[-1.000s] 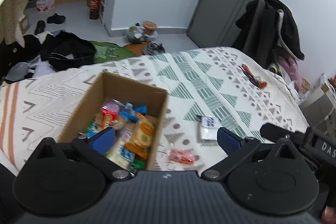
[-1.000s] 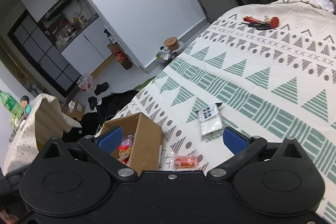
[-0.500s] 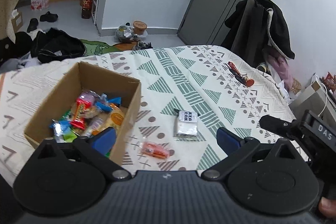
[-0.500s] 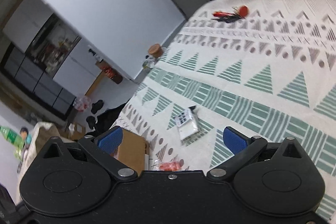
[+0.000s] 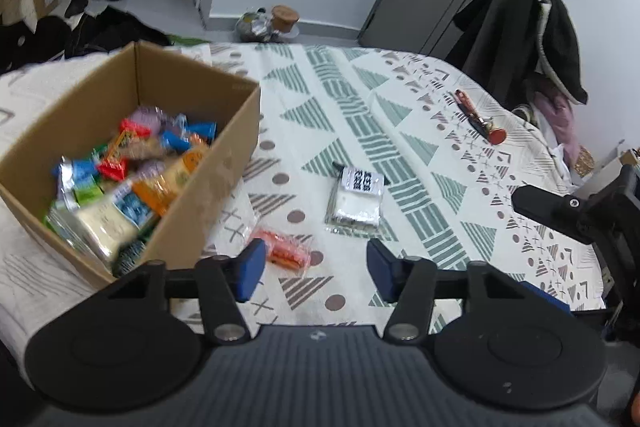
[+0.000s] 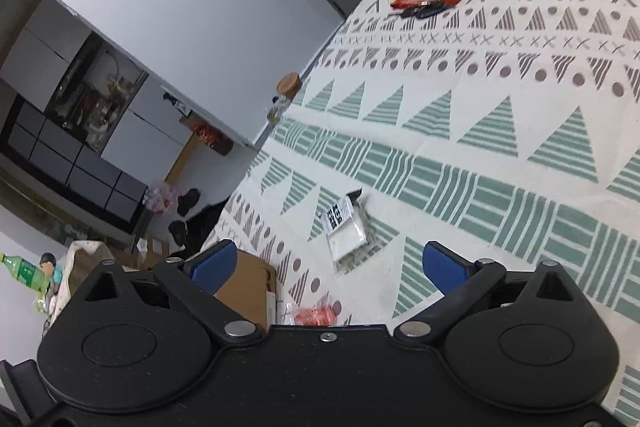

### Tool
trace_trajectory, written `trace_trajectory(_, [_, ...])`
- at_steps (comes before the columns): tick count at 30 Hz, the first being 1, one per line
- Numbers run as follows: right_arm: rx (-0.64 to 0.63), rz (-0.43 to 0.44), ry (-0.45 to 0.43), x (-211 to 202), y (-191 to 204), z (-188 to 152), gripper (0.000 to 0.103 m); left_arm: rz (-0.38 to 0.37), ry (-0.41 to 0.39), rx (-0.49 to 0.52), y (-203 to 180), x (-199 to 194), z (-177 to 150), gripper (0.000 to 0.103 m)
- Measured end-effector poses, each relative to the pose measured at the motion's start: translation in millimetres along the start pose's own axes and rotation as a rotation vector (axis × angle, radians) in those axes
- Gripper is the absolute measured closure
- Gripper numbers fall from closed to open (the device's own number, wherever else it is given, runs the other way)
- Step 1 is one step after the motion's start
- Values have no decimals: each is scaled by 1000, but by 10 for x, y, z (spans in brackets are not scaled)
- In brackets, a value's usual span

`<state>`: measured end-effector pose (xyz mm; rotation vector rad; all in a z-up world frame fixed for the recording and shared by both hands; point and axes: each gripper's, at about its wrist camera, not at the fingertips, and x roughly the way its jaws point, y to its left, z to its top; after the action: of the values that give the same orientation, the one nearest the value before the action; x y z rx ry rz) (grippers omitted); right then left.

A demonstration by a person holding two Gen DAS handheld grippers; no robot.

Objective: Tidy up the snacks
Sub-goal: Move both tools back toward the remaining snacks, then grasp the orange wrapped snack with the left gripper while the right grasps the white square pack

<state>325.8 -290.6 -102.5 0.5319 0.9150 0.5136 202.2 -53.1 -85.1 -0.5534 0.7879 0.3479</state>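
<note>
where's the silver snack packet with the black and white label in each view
Left wrist view: the silver packet lies flat on the patterned bedspread, right of the cardboard box, just beyond the open left gripper.
Right wrist view: the same packet sits low centre, between and beyond the open right gripper.
Shared landmark: the red-wrapped snack, nearer the cameras than the packet.

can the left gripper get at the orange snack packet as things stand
Probably yes. The left gripper has its jaws open and empty, and the orange packet lies flat on the bedspread just ahead, clear of the box, nothing covering it.
</note>
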Motion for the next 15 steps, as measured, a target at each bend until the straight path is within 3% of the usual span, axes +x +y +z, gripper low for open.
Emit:
trace_trajectory(7, [8, 8, 31, 135, -26, 13, 5, 84, -24, -97, 0, 229, -70, 70])
trace_trajectory(11, [8, 11, 42, 181, -54, 22, 5, 107, -31, -152, 36, 353, -61, 72])
trace_trajectory(15, [5, 9, 49, 222, -82, 37, 5, 98, 19, -187, 62, 524, -56, 72])
